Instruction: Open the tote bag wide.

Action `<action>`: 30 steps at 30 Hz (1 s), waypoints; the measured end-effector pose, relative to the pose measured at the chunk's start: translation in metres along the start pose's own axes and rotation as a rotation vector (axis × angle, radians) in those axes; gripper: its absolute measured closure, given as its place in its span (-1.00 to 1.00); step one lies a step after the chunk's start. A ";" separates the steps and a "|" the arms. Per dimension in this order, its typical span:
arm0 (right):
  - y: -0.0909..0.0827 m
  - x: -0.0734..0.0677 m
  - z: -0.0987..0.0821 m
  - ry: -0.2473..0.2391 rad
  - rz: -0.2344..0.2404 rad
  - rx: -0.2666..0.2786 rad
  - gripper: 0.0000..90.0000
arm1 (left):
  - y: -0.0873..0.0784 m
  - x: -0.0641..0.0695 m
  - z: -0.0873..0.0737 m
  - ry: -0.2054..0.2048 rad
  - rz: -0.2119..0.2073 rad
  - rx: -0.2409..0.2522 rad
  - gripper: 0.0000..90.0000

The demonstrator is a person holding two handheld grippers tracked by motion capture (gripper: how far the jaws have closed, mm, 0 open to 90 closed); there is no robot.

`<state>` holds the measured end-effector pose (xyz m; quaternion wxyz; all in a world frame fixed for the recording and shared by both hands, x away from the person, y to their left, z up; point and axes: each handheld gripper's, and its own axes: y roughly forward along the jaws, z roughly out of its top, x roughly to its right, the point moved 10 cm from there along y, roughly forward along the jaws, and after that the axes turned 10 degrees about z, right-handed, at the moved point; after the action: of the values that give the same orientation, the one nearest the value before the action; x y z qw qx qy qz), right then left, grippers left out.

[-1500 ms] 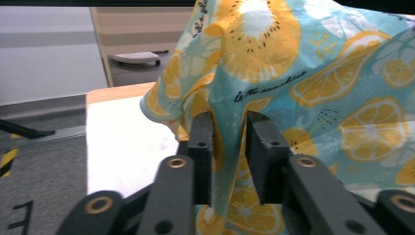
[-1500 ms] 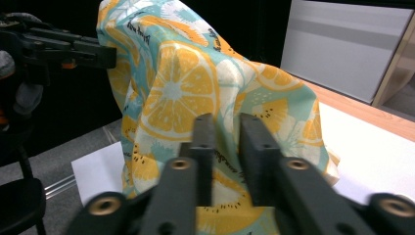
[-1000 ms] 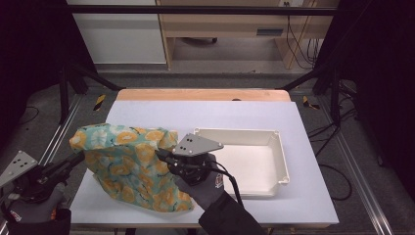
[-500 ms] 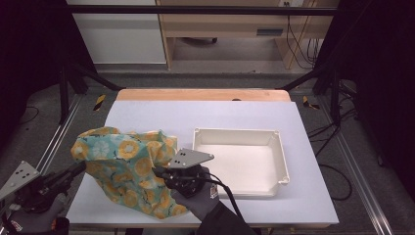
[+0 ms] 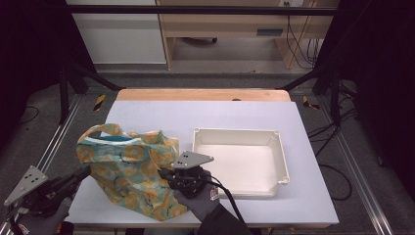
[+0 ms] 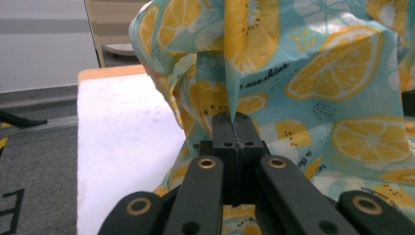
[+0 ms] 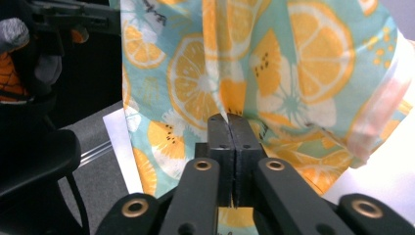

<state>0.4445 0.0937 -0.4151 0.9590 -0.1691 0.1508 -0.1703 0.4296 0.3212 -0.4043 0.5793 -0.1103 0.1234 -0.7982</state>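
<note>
From above, my left hand-held gripper (image 5: pixel 80 172) and right hand-held gripper (image 5: pixel 164 174) flank the lemon-print bag (image 5: pixel 129 171) on the tabletop (image 5: pixel 161 115) — up close, both pinch its fabric folds.

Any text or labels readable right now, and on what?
"sunshine": cursive black print on the bag, left gripper view, beside a lemon slice; the words before it are hidden in a fold.
Further cursive lines low on the bag's right side: too blurred to read.
Cursive print near the top of the bag in the right gripper view: too blurred to read.
Red-and-white patch on the glove, high view: too small to read.
</note>
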 end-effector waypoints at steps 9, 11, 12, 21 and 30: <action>-0.027 -0.005 0.050 -0.071 -0.022 0.165 0.26 | 0.002 -0.001 -0.001 -0.003 0.002 -0.006 1.00; -0.028 -0.003 0.067 -0.096 -0.040 0.193 0.05 | 0.002 -0.001 -0.001 -0.005 0.000 -0.008 1.00; -0.028 -0.003 0.067 -0.096 -0.040 0.193 0.05 | 0.002 -0.001 -0.001 -0.005 0.000 -0.006 1.00; -0.003 0.001 0.069 -0.099 -0.054 0.112 0.46 | 0.002 -0.002 0.000 -0.010 -0.003 -0.007 1.00; -0.030 -0.015 0.069 -0.123 -0.040 0.127 1.00 | 0.000 0.002 0.003 -0.003 -0.010 0.001 0.99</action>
<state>0.4469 0.0915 -0.3390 0.9717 -0.1211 0.0772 -0.1877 0.4295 0.3190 -0.4014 0.5756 -0.1116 0.1218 -0.8009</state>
